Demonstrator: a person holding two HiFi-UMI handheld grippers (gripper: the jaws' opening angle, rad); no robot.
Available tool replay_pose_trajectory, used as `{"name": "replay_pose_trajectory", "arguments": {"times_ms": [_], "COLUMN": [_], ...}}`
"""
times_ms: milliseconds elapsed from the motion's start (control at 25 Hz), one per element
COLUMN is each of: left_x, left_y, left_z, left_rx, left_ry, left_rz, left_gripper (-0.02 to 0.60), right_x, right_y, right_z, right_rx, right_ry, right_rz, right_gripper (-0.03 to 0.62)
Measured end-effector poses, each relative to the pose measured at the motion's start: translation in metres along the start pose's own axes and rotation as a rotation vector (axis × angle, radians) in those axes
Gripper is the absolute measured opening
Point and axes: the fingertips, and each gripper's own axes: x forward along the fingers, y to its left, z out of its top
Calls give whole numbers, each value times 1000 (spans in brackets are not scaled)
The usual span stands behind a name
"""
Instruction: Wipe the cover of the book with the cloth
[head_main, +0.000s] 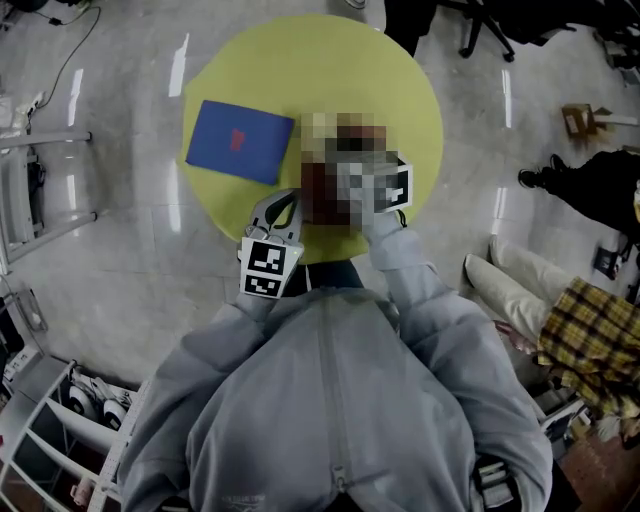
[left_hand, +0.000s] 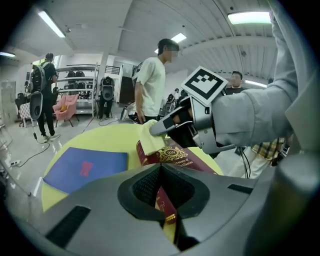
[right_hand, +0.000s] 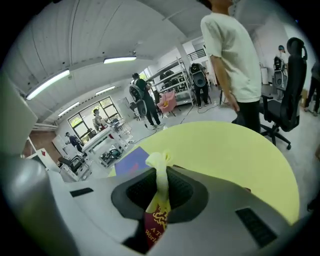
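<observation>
Book edge clamped in left hand-held gripper, long axis running away from it | right hand-held gripper pinches cloth, pressed on cover's far end.

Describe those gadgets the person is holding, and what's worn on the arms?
The left gripper and the right gripper are pale grey moulded shells. Their fingers are lined with dark ribbed pads. Each carries a white cube printed with black square markers. The person wears a grey zip-up jacket, and its sleeves cover both arms down to the grippers.
</observation>
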Motion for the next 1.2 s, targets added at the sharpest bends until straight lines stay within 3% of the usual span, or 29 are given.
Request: {"name": "replay_pose_trajectory", "arguments": {"times_ms": [600,1200], "left_x": [12,16], "left_y": [-3,-6], "left_z": [-38,-42], "left_rx": [-22,-17], "left_ry": [123,124], "left_rz": [-49,-38], "left_gripper": [18,18], "right_x": [26,16], "right_y": [-27,-47], "right_z": [-11,-21], "right_rx": [-14,-45], "right_ry": [129,152], "right_rz": [-104,-154], "right_gripper": [57,57]}}
